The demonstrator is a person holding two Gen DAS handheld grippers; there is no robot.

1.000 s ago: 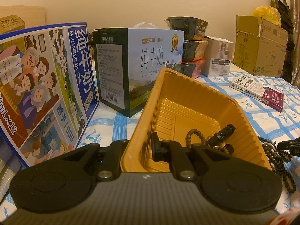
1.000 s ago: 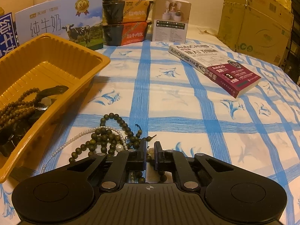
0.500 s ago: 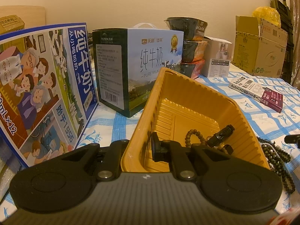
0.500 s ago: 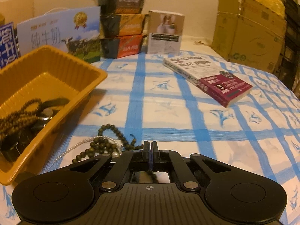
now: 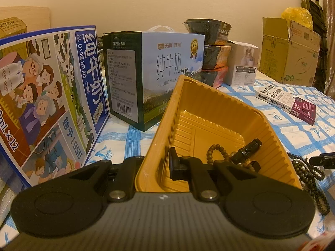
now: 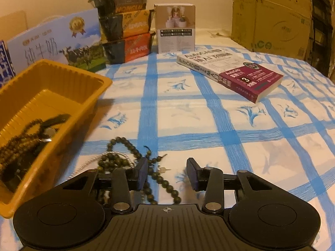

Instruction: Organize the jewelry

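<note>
My left gripper (image 5: 155,167) is shut on the near wall of the orange plastic tray (image 5: 211,96), one finger outside and one inside. A brown bead bracelet (image 5: 215,152) and a black clip-like piece (image 5: 249,148) lie in the tray. In the right wrist view the tray (image 6: 69,71) sits at the left. My right gripper (image 6: 167,171) is opening just above the cloth. A dark green bead necklace (image 6: 125,144) lies heaped by the left finger with one strand running between the jaws, and the pads do not press it. A thin pearl strand (image 6: 90,163) is tangled with it.
Two milk cartons (image 5: 159,73) (image 5: 48,96) stand behind and left of the tray. Stacked food bowls (image 6: 125,31) and a small white box (image 6: 175,29) stand at the back. A book (image 6: 230,73) lies on the blue-checked cloth, with a cardboard box (image 6: 270,18) beyond.
The right gripper's jaws closed over the green bead strand half a second ago and now stand apart, the beads lying loose between them. The left gripper and tray have not moved.
</note>
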